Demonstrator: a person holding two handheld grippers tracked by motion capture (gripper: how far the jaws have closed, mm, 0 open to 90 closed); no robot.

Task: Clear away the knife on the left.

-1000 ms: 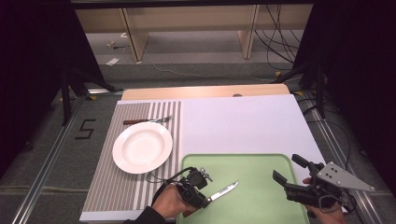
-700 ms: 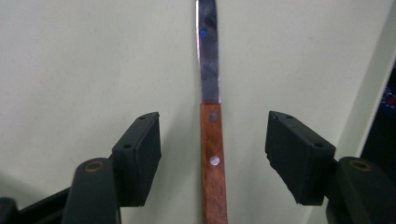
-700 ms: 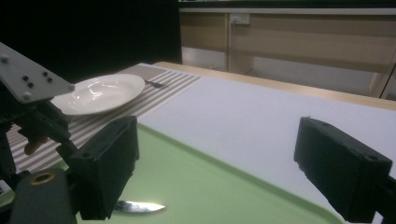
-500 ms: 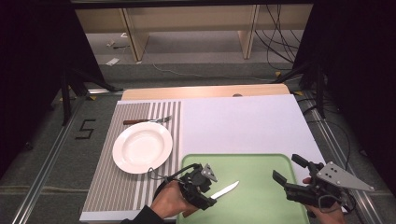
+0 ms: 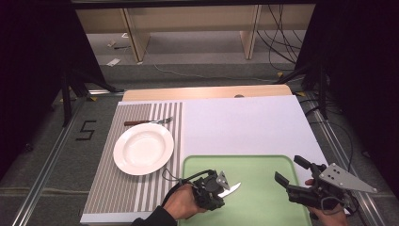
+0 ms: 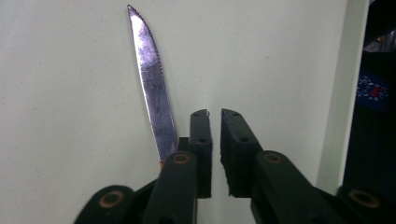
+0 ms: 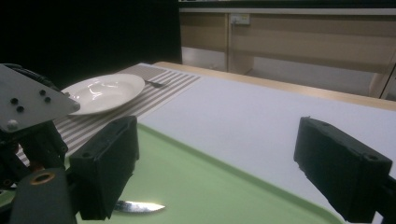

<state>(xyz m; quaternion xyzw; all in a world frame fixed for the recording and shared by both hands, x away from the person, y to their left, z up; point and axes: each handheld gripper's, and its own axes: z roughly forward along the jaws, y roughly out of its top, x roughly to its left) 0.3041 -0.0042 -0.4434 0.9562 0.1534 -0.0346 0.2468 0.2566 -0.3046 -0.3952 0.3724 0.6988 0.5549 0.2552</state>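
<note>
A steel knife [image 5: 233, 188] lies on the green tray [image 5: 256, 165] with its serrated blade [image 6: 152, 88] pointing away from my left gripper [image 5: 220, 189]. In the left gripper view the left gripper [image 6: 215, 114] has its jaws almost together with nothing between them. The blade runs along the outside of one jaw, and the knife's handle is hidden under that jaw. My right gripper [image 5: 288, 168] hovers over the tray's right side. Its jaws [image 7: 219, 172] stand wide open and hold nothing. The knife tip [image 7: 137, 206] shows low in the right gripper view.
A white plate [image 5: 143, 148] rests on a striped placemat [image 5: 117, 188] left of the tray. A fork [image 5: 148, 122] with a brown handle lies beyond the plate. A white mat [image 5: 240, 125] covers the table behind the tray. Cables and shelving lie on the floor past the table.
My left gripper has slid a little to the right over the knife's handle and turned, so its grey plate now shows. The knife and the right gripper have barely moved.
</note>
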